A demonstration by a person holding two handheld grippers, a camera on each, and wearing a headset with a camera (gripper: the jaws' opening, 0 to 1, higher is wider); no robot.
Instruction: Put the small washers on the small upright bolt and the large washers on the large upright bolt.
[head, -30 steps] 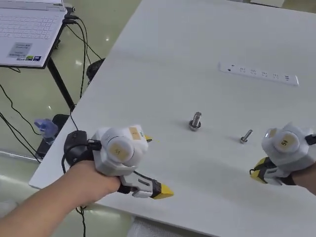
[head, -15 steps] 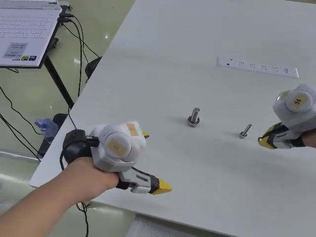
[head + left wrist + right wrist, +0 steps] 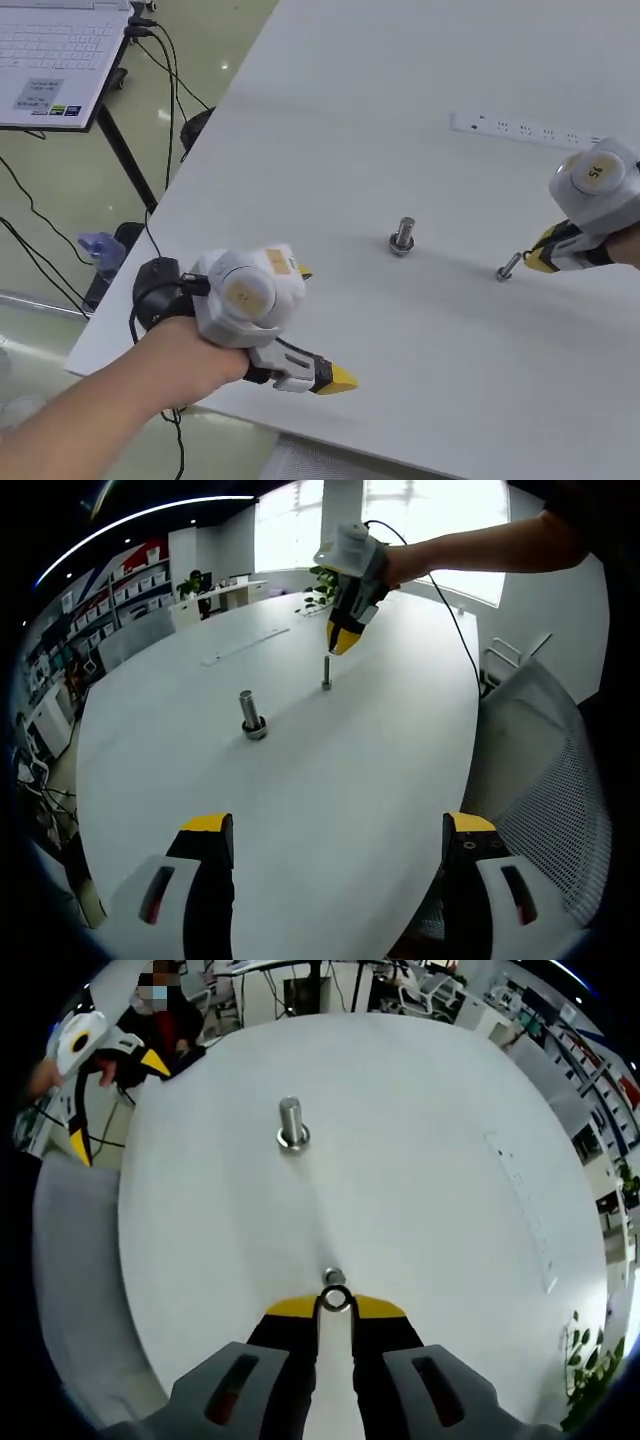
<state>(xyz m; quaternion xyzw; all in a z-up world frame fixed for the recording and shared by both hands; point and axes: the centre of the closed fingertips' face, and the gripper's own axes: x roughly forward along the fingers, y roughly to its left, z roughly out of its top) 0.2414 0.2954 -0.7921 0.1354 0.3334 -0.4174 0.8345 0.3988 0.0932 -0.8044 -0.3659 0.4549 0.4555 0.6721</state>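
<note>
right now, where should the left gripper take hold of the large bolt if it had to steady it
Take the large bolt by its bare shank near the top, the left gripper coming in level with fingers either side: it stands upright on a wider base.

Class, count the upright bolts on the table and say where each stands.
2. The large bolt stands central on the table. The small bolt stands right of it in the head view, at the tips of the right hand-held gripper, which pinches a small washer. Nothing seems hidden.

Open tabletop (image 3: 330, 150) btwn large bolt (image 3: 402, 236) & small bolt (image 3: 507, 267); right tongs (image 3: 532, 263) at latter; power strip (image 3: 520, 130) beyond.
</note>
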